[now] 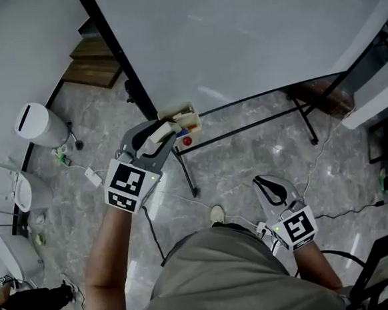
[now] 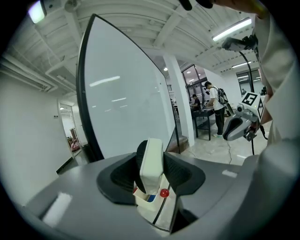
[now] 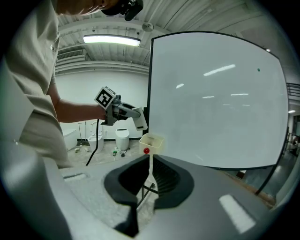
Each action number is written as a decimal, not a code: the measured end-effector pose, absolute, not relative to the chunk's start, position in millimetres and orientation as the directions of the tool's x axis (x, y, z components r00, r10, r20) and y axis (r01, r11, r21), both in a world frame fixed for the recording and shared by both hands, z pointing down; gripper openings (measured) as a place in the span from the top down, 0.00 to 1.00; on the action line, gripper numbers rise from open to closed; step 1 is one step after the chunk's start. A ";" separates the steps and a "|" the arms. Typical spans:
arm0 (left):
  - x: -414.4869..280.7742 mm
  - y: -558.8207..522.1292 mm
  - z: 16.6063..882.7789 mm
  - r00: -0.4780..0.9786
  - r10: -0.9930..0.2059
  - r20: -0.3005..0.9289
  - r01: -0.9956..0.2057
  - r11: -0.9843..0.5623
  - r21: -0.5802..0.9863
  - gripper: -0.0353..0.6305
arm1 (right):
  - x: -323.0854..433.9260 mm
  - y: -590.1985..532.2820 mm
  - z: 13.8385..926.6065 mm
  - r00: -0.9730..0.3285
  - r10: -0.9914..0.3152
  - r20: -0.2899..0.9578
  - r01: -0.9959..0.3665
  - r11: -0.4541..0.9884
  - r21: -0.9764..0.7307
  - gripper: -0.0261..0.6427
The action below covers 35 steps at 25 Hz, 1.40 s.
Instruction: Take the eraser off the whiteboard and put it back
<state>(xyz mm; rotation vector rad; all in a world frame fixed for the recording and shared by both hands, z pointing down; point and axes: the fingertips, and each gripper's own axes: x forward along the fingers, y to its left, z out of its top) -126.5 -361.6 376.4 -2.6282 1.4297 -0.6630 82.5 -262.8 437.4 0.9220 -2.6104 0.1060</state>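
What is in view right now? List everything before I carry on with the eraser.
whiteboard: one, white with a black frame, on a black stand ahead
tray: one, cream, at the board's lower left corner
markers: a red and a blue show, in the tray
eraser: one, cream, held above the tray
toilets: three by the look, white, on the floor far left
wooden platform: one, brown, behind the board
cables: several, black and white, across the grey floor
person: one, white top, standing far off
left tongs: grey, black pads, shut on the eraser
right tongs: grey, pads close together, nothing between
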 end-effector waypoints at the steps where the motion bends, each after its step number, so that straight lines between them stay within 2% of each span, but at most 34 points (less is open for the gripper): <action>1: -132.9 -352.7 369.7 0.467 -0.824 0.322 -0.790 -0.552 -0.266 0.68 | 75.8 -259.8 437.1 -0.723 -0.584 0.368 -0.612 0.789 0.050 0.94; 22: -286.2 -108.6 308.3 0.323 -0.927 0.192 -0.912 -0.359 -0.197 0.68 | -87.9 -138.4 415.8 -0.808 -0.469 0.358 -0.454 0.881 0.131 0.94; 25: -294.0 -77.1 307.8 0.338 -0.929 0.152 -0.916 -0.362 -0.173 0.68 | -102.1 -118.9 414.8 -0.810 -0.469 0.353 -0.446 0.883 0.149 0.94; 35: -314.3 10.7 323.9 0.365 -0.914 0.179 -0.915 -0.387 -0.111 0.68 | -142.8 -59.1 411.9 -0.806 -0.471 0.359 -0.446 0.882 0.154 0.94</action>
